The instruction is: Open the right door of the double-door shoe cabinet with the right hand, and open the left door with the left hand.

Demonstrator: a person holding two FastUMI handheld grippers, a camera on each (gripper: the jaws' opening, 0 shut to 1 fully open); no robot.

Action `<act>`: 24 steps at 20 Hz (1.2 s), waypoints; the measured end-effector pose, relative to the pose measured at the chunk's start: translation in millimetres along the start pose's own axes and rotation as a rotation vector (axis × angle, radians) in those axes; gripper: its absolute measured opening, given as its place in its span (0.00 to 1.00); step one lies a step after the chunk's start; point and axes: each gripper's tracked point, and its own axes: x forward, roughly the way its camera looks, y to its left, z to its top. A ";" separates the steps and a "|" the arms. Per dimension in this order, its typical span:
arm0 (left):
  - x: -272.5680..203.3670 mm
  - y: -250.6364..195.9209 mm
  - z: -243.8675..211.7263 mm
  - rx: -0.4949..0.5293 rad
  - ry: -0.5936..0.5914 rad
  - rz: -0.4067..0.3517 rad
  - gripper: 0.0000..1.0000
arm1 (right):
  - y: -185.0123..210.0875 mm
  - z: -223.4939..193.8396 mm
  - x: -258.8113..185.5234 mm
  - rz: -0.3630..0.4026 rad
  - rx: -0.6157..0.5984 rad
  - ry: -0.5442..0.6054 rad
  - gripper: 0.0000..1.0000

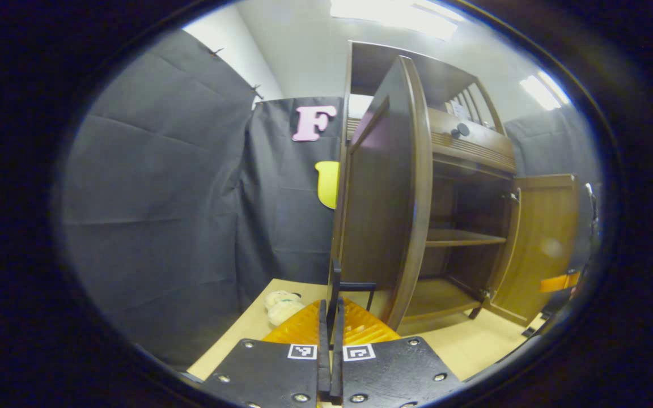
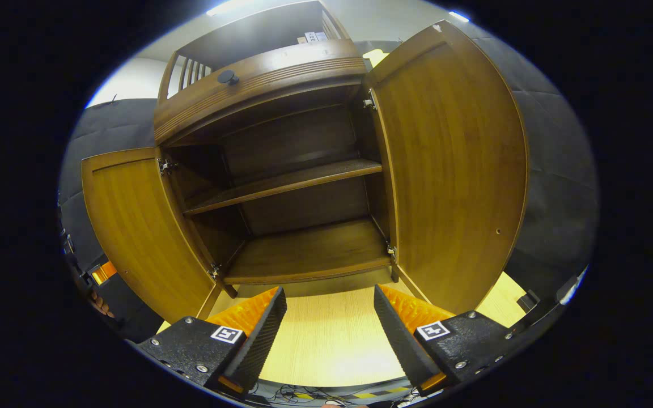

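left gripper [image 1: 331,323]: fingers pressed together on the thin dark handle [image 1: 355,286] of the left door [image 1: 383,192]; both fingers appear to bear on it. the door stands swung well out from the cabinet [image 1: 462,147], seen almost edge-on just beyond the fingertips.

right gripper [image 2: 329,317]: fingers spread wide, nothing between them, hanging in front of the cabinet's open mouth and apart from the right door [image 2: 451,170]. that door is also swung fully out, inner face showing.

step (judgement): both doors look open, so the task is at or very near its end. what remains is for the left gripper to let go of the handle and back off without dragging the door shut. the right side needs nothing more.

inside the cabinet: one shelf [image 2: 287,184] across the middle and a floor board below it, both bare. a small dark knob [image 2: 227,76] sits on the cabinet's top ledge.

surface: the cabinet stands on a pale wood table [image 2: 332,334]. to the left of the cabinet, near the table's edge, lies a small pale plush toy [image 1: 282,306] (too blurred to say what kind).

room: black cloth walls behind and beside the cabinet, white ceiling with strip lights [image 1: 394,11] above it.
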 end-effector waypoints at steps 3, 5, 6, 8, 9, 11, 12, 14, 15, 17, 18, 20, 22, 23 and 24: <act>2.0 39.3 -1.0 0.017 -0.004 -0.005 0.06 | 2.2 8.9 3.0 0.001 -0.027 -0.012 0.96; 4.9 45.7 -0.6 -0.007 -0.003 -0.021 0.01 | -5.2 17.3 6.1 -0.020 -0.070 -0.023 0.96; 5.7 46.2 0.1 0.000 -0.003 -0.027 0.02 | -10.0 21.3 7.3 -0.035 -0.088 -0.029 0.96; 4.2 49.7 -2.4 0.017 -0.003 -0.031 0.01 | -16.2 32.2 10.2 -0.054 -0.096 -0.035 0.95; 3.7 50.8 -4.0 0.019 0.001 -0.031 0.01 | -17.6 37.7 11.9 -0.062 -0.092 -0.039 0.95; 0.9 51.9 -5.2 0.004 0.010 -0.026 0.02 | -21.3 46.5 17.3 -0.076 -0.087 -0.039 0.96; -0.7 51.6 -4.2 -0.014 0.014 -0.019 0.01 | -22.2 49.5 19.7 -0.080 -0.087 -0.041 0.95; -5.0 59.0 -2.5 -0.021 0.016 0.024 0.00 | -22.1 57.3 22.2 -0.078 -0.091 -0.055 0.95; -7.7 64.8 -1.4 -0.009 0.018 0.063 0.01 | -21.7 60.2 22.4 -0.073 -0.097 -0.063 0.94; -17.6 68.4 9.1 -0.008 0.014 0.123 0.05 | -21.2 65.7 20.8 -0.064 -0.115 -0.088 0.92; -21.4 68.4 16.2 -0.015 0.008 0.149 0.05 | -22.1 67.8 19.4 -0.059 -0.125 -0.104 0.92; -33.2 68.5 36.4 -0.031 -0.022 0.194 0.01 | -25.7 70.1 13.5 -0.052 -0.135 -0.129 0.92; -61.4 60.2 57.9 -0.036 -0.061 0.247 0.06 | -29.6 73.4 4.7 -0.036 -0.127 -0.145 0.92; -72.3 53.3 67.6 -0.037 -0.077 0.284 0.01 | -32.6 75.5 -0.2 -0.030 -0.125 -0.155 0.92; -78.2 43.3 74.9 -0.032 -0.091 0.305 0.05 | -37.0 77.6 -4.9 -0.027 -0.125 -0.165 0.92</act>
